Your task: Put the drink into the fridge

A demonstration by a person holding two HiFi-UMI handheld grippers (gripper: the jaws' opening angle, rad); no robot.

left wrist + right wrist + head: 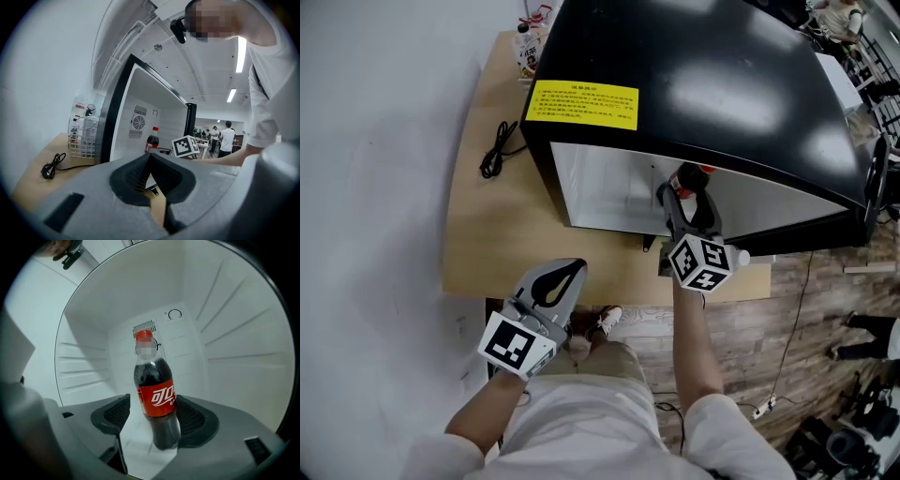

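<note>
A cola bottle (157, 399) with a red cap and red label stands inside the white interior of the black fridge (694, 84). My right gripper (152, 416) reaches into the fridge mouth with its jaws either side of the bottle's lower half; a narrow gap shows at the left pad (117, 413), so it is open. From the head camera the bottle (688, 178) shows just beyond the right gripper (673, 199). My left gripper (558, 281) hangs back at the table's front edge, empty, its pads (140, 171) pressed together. From there the bottle (152, 140) appears in the fridge opening.
The fridge sits on a light wooden table (497, 244). A coiled black cable (497, 150) lies to its left, and a white wire basket (84, 136) holding packages stands at the back left. The fridge door (872, 187) is swung open at the right. People (228, 138) stand far off.
</note>
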